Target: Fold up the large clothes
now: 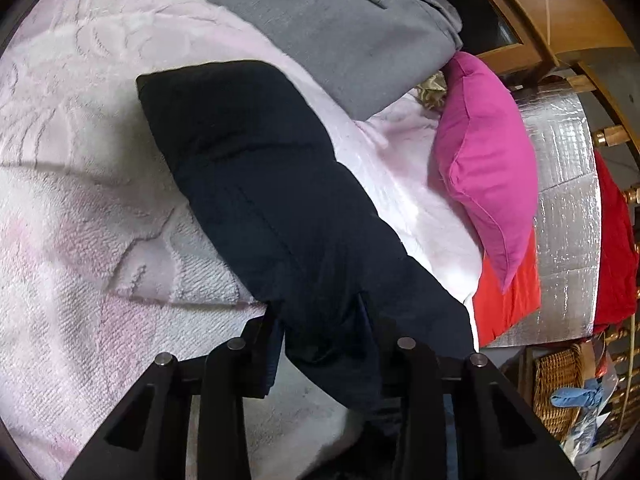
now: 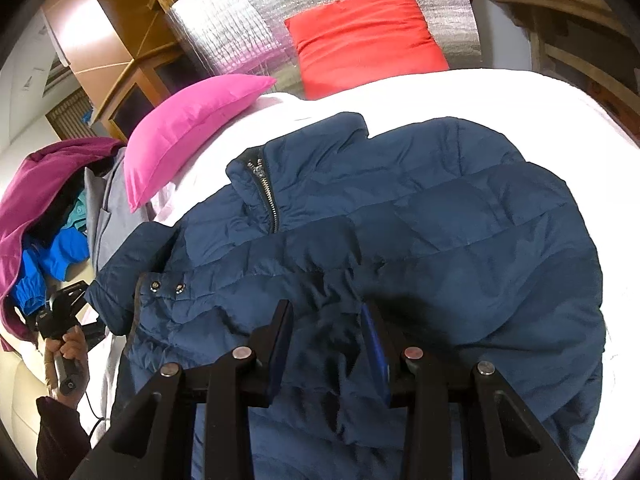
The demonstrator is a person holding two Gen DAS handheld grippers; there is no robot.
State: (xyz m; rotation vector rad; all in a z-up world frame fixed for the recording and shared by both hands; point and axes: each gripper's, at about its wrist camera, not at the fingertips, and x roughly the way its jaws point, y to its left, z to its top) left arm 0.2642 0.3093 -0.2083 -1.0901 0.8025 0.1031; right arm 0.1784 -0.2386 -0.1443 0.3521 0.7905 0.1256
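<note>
A navy quilted jacket (image 2: 420, 216) lies spread on the white bed cover (image 2: 500, 92), collar and zipper toward the far left. My right gripper (image 2: 326, 320) is shut on a bunched fold of its near edge. In the left wrist view a long dark stretch of the same jacket (image 1: 256, 184) runs across the pink textured bedspread (image 1: 80, 220). Its near end sits pinched between the fingers of my left gripper (image 1: 320, 316), which is shut on it. The fabric hides the inner faces of the pads.
A magenta cushion (image 2: 188, 124) and a red cushion (image 2: 364, 36) lie at the bed's far side against a silver foil panel (image 2: 224, 20). Grey folded cloth (image 1: 340, 32) and a pile of purple and blue garments (image 2: 40, 208) lie beside them. A person's hand (image 2: 70, 350) grips a handle at the left.
</note>
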